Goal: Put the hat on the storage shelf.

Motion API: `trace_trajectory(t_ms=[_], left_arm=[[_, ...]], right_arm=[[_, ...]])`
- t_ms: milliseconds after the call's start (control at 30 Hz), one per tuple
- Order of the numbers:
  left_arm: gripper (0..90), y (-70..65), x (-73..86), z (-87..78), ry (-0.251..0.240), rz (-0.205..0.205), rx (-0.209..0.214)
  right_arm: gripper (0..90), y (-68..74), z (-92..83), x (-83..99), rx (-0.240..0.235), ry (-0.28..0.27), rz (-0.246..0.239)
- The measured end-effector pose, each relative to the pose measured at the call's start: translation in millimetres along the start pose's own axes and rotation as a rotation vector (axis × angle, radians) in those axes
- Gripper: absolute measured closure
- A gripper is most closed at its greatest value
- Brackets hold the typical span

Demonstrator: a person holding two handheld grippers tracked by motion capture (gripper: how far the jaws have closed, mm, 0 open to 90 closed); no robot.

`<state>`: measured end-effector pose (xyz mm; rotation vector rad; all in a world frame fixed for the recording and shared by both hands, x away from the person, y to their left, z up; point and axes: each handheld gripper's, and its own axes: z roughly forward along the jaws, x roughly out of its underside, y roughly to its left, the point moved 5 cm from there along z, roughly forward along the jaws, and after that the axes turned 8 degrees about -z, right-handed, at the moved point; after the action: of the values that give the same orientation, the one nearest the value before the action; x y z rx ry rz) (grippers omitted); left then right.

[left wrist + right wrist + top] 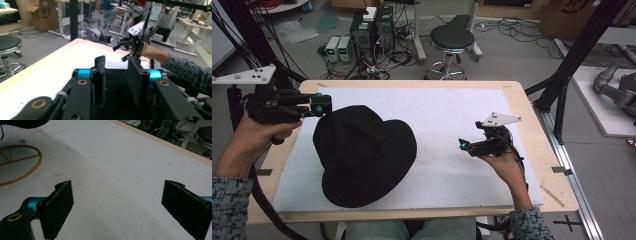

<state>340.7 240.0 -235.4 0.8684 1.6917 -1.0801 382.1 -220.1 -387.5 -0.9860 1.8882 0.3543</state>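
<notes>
1. Reaching in from the near edge of the high view, the person's right hand (pixel 507 167) holds the right gripper (pixel 463 145) low over the white mat (pixel 452 115). Its jaws are too small there to judge, but its own view shows them spread wide over bare mat, nothing between them.
2. Lying to the left of that gripper and apart from it, the black hat (pixel 362 152) covers the mat's near left part; its brim stops close to the mat's near edge.
3. A yellow ring (pixel 20 165) with spokes shows at the left of the right gripper view, cut off by the frame; what it belongs to is hard to tell.
4. The left gripper (pixel 318 106) hovers at the hat's far left rim. Its own view shows the jaws (pixel 116 80) parted by a narrow gap with the hat's dark cloth below them; whether they touch the cloth cannot be told.
5. Beyond the table's (pixel 517 100) far edge stand a stool (pixel 452 40) and computer boxes (pixel 372 30) amid cables.
</notes>
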Motion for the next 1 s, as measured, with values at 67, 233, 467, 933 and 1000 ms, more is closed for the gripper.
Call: trace_trajectory(t_ms=[67,233,467,933,1000], left_arm=[[64.4,2.6,0.2,-2.8,-0.019,-0.004,-0.019],[56.8,14.9,1.0,-11.8,-0.067,-0.032,-0.1],[48.6,32.8,10.9,-25.7,-0.13,-0.039,-0.247],[36.3,59.9,43.4,-30.7,-0.129,-0.022,-0.523],[35.5,64.0,50.2,-29.9,-0.121,-0.028,-0.552]], right_arm=[[10.3,-0.5,-0.4,0.1,0.001,0.0,-0.001],[10.3,-0.7,-0.6,0.0,0.0,-0.004,0.001],[10.3,-2.8,0.4,0.2,0.002,-0.005,0.004],[10.3,-4.4,8.8,-2.6,-0.009,-0.002,0.007],[10.3,-4.7,10.1,-3.3,-0.008,-0.007,0.004]])
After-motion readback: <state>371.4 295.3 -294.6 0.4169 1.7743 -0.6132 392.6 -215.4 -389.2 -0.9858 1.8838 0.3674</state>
